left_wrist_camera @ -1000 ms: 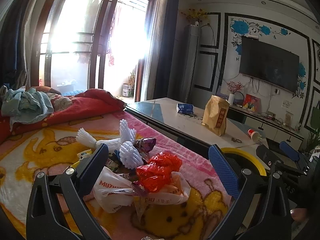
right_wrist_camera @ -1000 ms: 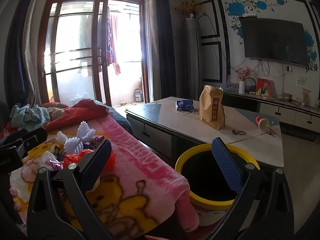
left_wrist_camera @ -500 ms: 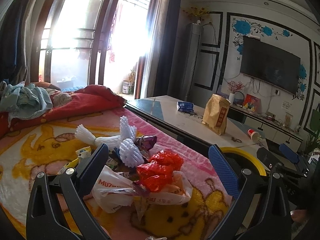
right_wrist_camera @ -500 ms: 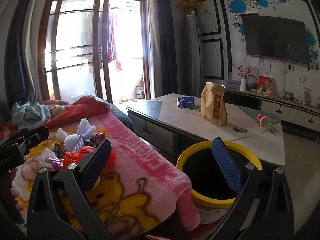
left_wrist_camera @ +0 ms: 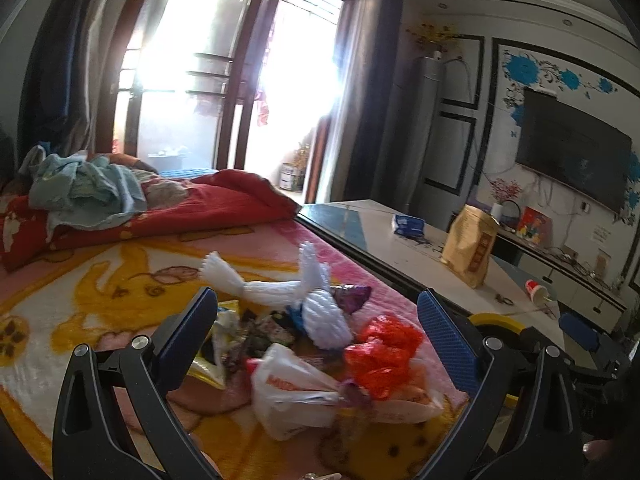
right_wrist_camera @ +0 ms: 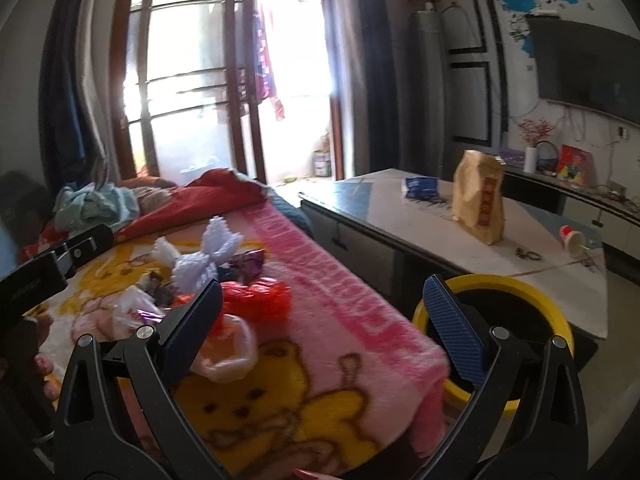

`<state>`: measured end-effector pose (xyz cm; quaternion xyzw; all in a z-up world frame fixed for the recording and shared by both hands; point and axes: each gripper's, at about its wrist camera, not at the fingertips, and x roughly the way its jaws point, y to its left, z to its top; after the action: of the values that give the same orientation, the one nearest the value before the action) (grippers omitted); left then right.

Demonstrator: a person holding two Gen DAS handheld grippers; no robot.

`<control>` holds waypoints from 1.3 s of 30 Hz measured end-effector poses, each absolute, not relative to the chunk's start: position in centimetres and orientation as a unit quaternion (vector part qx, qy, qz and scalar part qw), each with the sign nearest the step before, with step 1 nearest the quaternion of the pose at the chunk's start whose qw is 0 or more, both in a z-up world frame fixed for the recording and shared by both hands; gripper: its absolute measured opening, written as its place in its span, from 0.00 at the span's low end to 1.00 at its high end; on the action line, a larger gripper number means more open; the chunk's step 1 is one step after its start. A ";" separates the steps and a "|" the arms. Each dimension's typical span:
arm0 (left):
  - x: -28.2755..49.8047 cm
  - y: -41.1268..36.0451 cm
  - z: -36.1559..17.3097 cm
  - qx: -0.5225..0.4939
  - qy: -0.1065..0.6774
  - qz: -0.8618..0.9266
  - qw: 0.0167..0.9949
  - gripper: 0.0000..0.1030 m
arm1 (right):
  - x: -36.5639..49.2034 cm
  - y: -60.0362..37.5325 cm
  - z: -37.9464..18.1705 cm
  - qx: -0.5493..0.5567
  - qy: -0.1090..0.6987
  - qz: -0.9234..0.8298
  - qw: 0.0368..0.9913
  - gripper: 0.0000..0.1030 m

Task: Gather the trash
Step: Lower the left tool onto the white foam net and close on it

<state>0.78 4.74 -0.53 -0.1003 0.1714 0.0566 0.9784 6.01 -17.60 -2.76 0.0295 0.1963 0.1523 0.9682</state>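
Observation:
A heap of trash lies on the pink and yellow blanket (left_wrist_camera: 100, 300): a white plastic bag (left_wrist_camera: 292, 396), a crumpled red bag (left_wrist_camera: 384, 352), white foam netting (left_wrist_camera: 320, 312), a purple wrapper (left_wrist_camera: 352, 294) and dark wrappers. My left gripper (left_wrist_camera: 318, 326) is open and empty, its fingers either side of the heap, just above it. My right gripper (right_wrist_camera: 322, 316) is open and empty over the blanket's edge, to the right of the heap; the red bag (right_wrist_camera: 260, 298) and foam netting (right_wrist_camera: 200, 266) show by its left finger. A yellow-rimmed bin (right_wrist_camera: 520, 292) stands on the floor beside the bed.
A low white table (right_wrist_camera: 440, 236) stands right of the bed with a brown paper bag (right_wrist_camera: 478, 204), a blue packet (right_wrist_camera: 420, 186) and a tipped red cup (right_wrist_camera: 572, 236). Red bedding (left_wrist_camera: 180, 208) and light blue clothes (left_wrist_camera: 88, 192) lie at the far end.
Both grippers have shifted left towards the heap, so the trash now sits more centrally between my left fingers. Both stay open. The trash has not moved.

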 end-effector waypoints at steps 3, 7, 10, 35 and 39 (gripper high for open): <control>0.6 5.8 -0.4 -0.106 0.172 0.068 0.977 0.94 | 6.4 -16.5 -2.6 0.027 0.201 0.169 0.965 0.90; 0.6 7.5 -0.5 -0.115 0.178 0.087 0.973 0.94 | 7.2 -15.2 -2.3 0.024 0.205 0.186 0.961 0.90; 1.1 9.0 -0.6 -0.122 0.188 0.102 0.969 0.94 | 7.9 -14.4 -2.1 0.017 0.209 0.194 0.958 0.90; 15.6 20.5 -3.7 -0.168 0.328 0.111 0.923 0.94 | 14.5 -3.4 -3.6 -0.017 0.350 0.284 0.893 0.68; 17.7 21.2 -4.8 -0.176 0.357 0.095 0.912 0.94 | 15.3 -2.8 -4.0 -0.012 0.367 0.283 0.886 0.62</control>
<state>17.72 21.22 -4.80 -0.1762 0.3574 0.0951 0.9122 15.32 -2.77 -4.00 -0.0121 0.3667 0.2831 0.8861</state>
